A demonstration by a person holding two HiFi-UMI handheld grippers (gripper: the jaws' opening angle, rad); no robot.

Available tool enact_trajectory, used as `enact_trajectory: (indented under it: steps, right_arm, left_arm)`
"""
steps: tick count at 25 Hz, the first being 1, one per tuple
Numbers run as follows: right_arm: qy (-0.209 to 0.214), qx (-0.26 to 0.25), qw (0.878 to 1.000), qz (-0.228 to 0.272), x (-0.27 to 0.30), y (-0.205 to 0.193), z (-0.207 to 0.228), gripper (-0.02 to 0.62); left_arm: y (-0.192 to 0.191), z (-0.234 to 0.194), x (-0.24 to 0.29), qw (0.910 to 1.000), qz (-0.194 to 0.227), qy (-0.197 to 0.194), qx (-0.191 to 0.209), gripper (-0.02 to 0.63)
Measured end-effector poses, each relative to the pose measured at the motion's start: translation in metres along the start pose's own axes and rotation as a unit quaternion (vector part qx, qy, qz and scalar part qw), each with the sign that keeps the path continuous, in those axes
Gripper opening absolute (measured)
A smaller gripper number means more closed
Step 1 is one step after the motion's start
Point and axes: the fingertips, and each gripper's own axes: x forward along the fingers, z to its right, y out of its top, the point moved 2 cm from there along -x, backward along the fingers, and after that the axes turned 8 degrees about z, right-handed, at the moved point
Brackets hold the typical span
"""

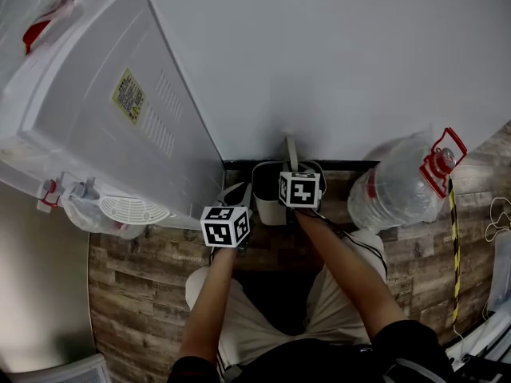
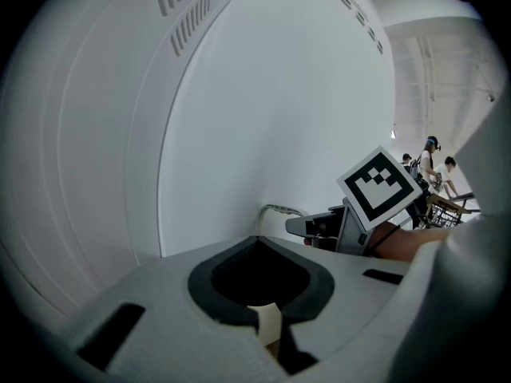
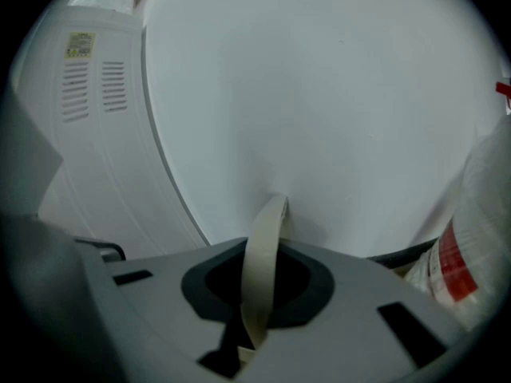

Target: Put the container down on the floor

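Note:
In the head view a dark container [image 1: 269, 200] with a pale rim sits low against the white wall, between my two grippers. A beige strap handle [image 1: 291, 152] rises from it. In the right gripper view my right gripper [image 3: 254, 329] is shut on this strap [image 3: 263, 262], which arches up in front of the wall. My left gripper [image 2: 271, 333] has its jaws close together, with a short beige piece of strap [image 2: 266, 319] pinched in the slot. The right gripper's marker cube [image 2: 378, 186] shows just beside it. The container's base is hidden, so contact with the floor cannot be told.
A tall white water dispenser [image 1: 120, 102] stands close on the left. A large clear water bottle [image 1: 399, 188] with a red cap lies at the right. The floor [image 1: 144, 294] is wood-patterned, with yellow-black tape [image 1: 456, 246]. The person's legs are below. People [image 2: 435, 166] stand far off.

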Motion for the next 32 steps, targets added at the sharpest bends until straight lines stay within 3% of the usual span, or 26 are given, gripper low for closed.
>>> enact_trajectory:
  steps: [8,15,32]
  right_arm:
    - [0.007,-0.018,1.0,-0.01,-0.007,-0.007,-0.006,0.032]
    - [-0.008,0.017,1.0,-0.014,-0.017,-0.014,0.002,0.032]
    - [-0.049,0.043,0.998,-0.02,-0.04,-0.032,0.006,0.032]
  left_arm:
    - [-0.002,0.002,-0.003,1.0,-0.005,-0.006,0.0,0.015]
    - [-0.002,0.006,-0.009,0.9998,-0.007,-0.018,-0.003,0.015]
    - [-0.009,0.021,-0.027,0.9983,-0.026,-0.052,0.008,0.015]
